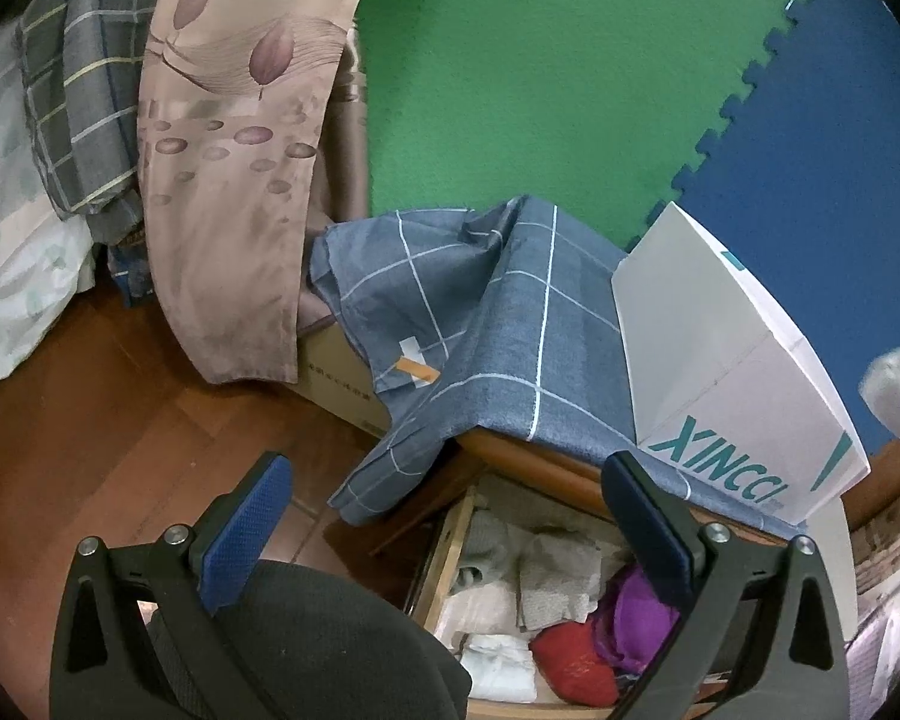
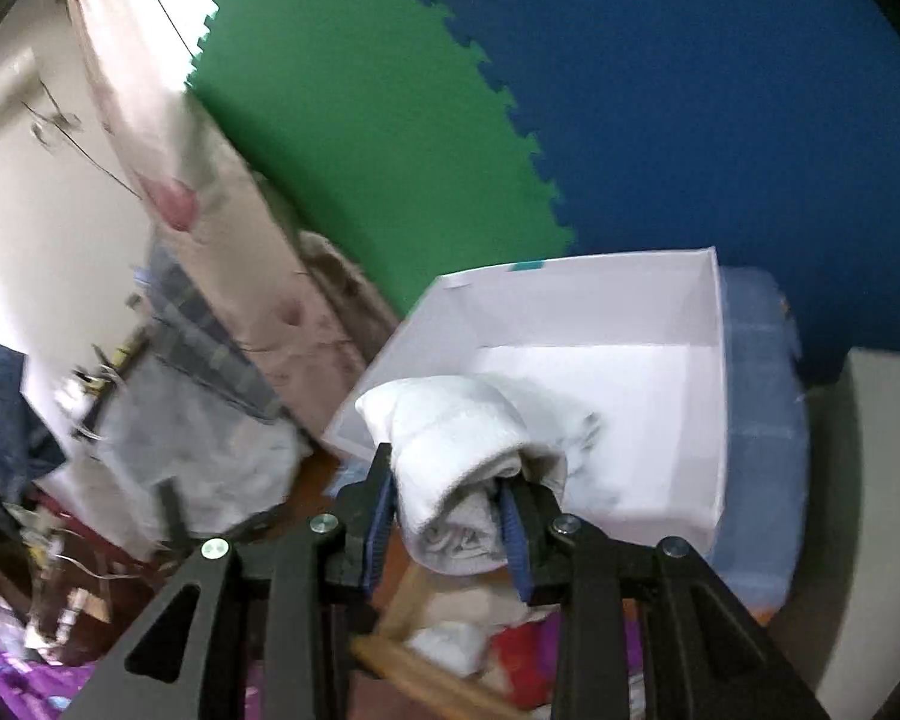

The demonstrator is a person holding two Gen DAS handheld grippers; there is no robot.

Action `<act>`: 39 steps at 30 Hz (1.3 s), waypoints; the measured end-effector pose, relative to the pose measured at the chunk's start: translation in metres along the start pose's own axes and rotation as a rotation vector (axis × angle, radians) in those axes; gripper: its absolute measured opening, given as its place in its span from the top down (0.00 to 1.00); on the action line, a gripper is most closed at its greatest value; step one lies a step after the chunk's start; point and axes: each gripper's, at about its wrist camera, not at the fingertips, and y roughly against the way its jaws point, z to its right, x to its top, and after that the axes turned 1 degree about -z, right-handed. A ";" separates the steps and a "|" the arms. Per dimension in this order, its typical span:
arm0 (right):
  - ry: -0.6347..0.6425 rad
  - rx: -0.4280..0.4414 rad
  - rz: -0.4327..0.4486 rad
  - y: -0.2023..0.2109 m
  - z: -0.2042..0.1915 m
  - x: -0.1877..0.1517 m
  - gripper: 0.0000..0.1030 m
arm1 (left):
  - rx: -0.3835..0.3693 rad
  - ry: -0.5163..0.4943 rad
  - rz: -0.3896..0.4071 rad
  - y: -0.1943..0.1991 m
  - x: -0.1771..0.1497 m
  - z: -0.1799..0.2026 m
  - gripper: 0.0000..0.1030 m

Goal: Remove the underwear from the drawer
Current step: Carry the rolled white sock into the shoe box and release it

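Note:
My right gripper (image 2: pixel 450 480) is shut on a rolled white underwear piece (image 2: pixel 450 438) and holds it in the air in front of the open white box (image 2: pixel 660 312). The same white roll shows at the right edge of the left wrist view (image 1: pixel 897 396). The open wooden drawer (image 1: pixel 444 558) lies below, filled with folded white, grey, red (image 1: pixel 573 663) and purple (image 1: pixel 639 606) clothes. My left gripper (image 1: pixel 444 546) is open and empty, above the drawer's left edge.
A blue checked cloth (image 1: pixel 510 324) covers the cabinet top under the white "XINCCI" box (image 1: pixel 744 384). A beige floral cloth (image 1: pixel 234 168) hangs at the left. A dark chair seat (image 1: pixel 306 648) sits under my left gripper. Green and blue foam mats (image 1: pixel 540 72) stand behind.

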 end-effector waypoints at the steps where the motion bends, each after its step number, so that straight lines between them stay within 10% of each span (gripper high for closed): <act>1: -0.004 -0.024 -0.019 -0.013 0.006 0.007 0.69 | 0.004 -0.006 0.003 0.000 0.000 0.001 0.01; 17: -0.006 -0.288 -0.275 -0.115 0.060 0.026 0.69 | 0.014 -0.044 0.007 0.000 -0.001 0.008 0.01; 39: 0.069 -0.340 -0.290 -0.133 0.047 0.007 0.59 | 0.021 -0.041 0.007 0.000 -0.001 0.010 0.01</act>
